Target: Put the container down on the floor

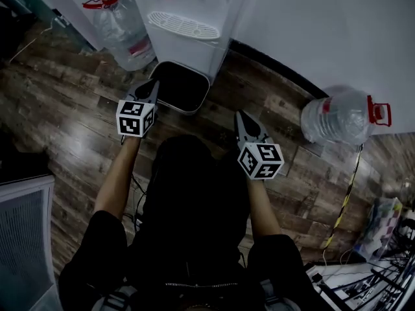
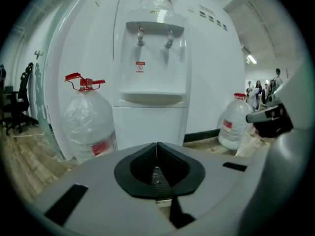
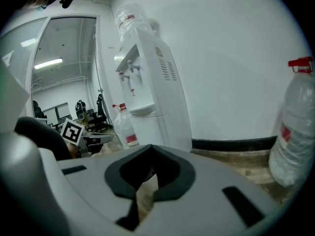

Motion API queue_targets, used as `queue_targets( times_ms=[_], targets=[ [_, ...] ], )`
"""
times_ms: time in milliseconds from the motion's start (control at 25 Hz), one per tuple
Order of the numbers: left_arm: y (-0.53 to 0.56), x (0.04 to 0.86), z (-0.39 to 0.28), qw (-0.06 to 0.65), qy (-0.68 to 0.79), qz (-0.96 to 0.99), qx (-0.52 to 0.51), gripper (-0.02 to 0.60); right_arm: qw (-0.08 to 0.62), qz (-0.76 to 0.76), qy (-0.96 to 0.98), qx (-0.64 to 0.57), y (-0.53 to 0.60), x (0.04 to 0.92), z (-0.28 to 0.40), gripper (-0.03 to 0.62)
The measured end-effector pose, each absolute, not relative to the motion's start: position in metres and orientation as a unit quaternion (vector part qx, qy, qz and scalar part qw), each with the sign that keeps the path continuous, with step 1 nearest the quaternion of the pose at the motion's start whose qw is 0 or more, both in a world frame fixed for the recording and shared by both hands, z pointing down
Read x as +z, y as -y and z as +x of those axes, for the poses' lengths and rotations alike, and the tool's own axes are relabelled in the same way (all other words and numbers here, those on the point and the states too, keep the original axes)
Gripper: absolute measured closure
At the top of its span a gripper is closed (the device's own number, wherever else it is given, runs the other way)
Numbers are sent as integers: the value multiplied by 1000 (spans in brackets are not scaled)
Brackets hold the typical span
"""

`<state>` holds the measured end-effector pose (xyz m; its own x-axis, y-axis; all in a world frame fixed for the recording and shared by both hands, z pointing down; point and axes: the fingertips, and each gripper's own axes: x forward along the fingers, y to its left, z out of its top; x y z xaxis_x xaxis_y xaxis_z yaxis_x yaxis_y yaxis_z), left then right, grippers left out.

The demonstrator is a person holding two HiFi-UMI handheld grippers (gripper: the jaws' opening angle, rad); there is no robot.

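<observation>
A dark rectangular container (image 1: 180,86) with a pale rim sits on the wooden floor at the foot of the water dispenser. My left gripper (image 1: 154,84) is at the container's left rim with its jaws shut and nothing between them; I cannot tell whether it touches the rim. In the left gripper view the left gripper (image 2: 157,144) has its tips together, and its body hides the container. My right gripper (image 1: 240,114) hangs to the right of the container, apart from it. In the right gripper view the right gripper (image 3: 150,146) is shut and holds nothing.
A white water dispenser (image 1: 194,18) stands against the wall. One large water bottle (image 1: 123,28) with a red handle stands to its left and another (image 1: 337,116) lies on the floor at the right. A yellow-black cable (image 1: 347,193) runs down the right side.
</observation>
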<state>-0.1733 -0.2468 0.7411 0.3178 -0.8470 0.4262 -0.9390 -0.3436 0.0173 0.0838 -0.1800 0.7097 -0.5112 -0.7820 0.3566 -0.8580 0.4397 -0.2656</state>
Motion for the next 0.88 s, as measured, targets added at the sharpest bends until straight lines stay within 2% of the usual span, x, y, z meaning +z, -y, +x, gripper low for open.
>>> queue_targets(
  times_ms=[520,880],
  targets=[
    [236,675,-150,136,521,832,132,566,89,481,851,191,206,674,54,585],
    [244,587,-144,166,508,836,121,566,118,487,838,216,219,576,52,585]
  ],
)
